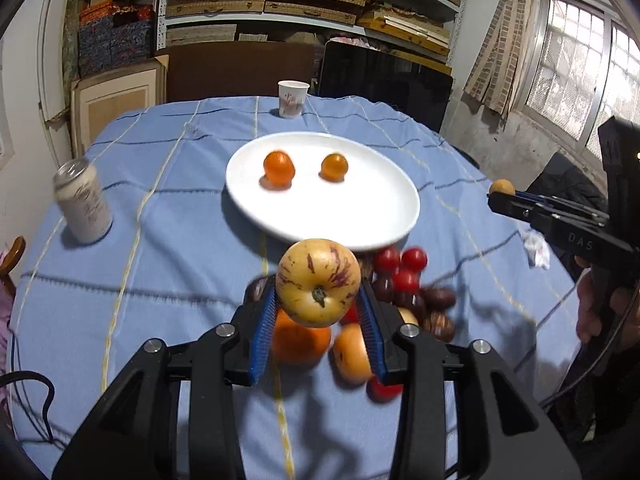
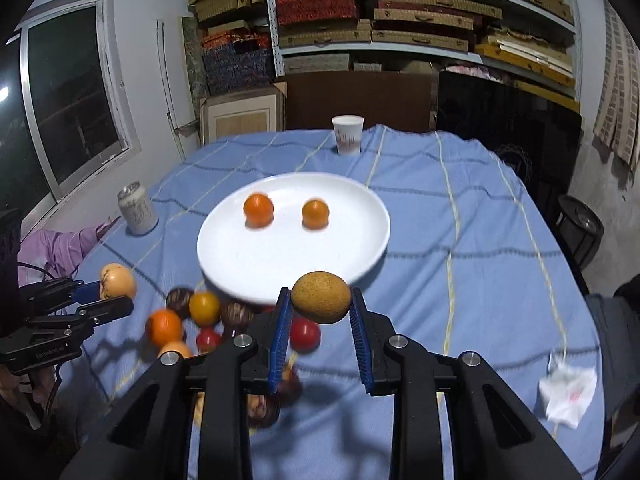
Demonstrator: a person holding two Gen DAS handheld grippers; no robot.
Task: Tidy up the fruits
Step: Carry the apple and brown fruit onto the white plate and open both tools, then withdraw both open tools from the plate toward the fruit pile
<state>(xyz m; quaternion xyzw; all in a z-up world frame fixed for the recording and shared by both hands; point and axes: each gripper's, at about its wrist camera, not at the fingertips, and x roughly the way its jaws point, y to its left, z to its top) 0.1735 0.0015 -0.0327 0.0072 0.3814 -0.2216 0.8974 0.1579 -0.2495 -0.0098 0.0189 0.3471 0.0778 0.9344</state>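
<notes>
My left gripper (image 1: 318,300) is clamped on a purple-streaked yellow fruit (image 1: 318,282), my right gripper (image 2: 320,306) on a brown oval fruit (image 2: 321,297); both held above the fruit pile (image 1: 404,284), white plate (image 1: 360,220) just ahead.

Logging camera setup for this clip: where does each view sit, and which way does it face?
Left wrist: on the left gripper, looking along its fingers, shut on a striped fruit, toward the plate; a hand shows right.
Right wrist: on the right gripper, shut on a brown fruit, facing the plate.
Shared: plate, cup, can, each other's gripper.
</notes>
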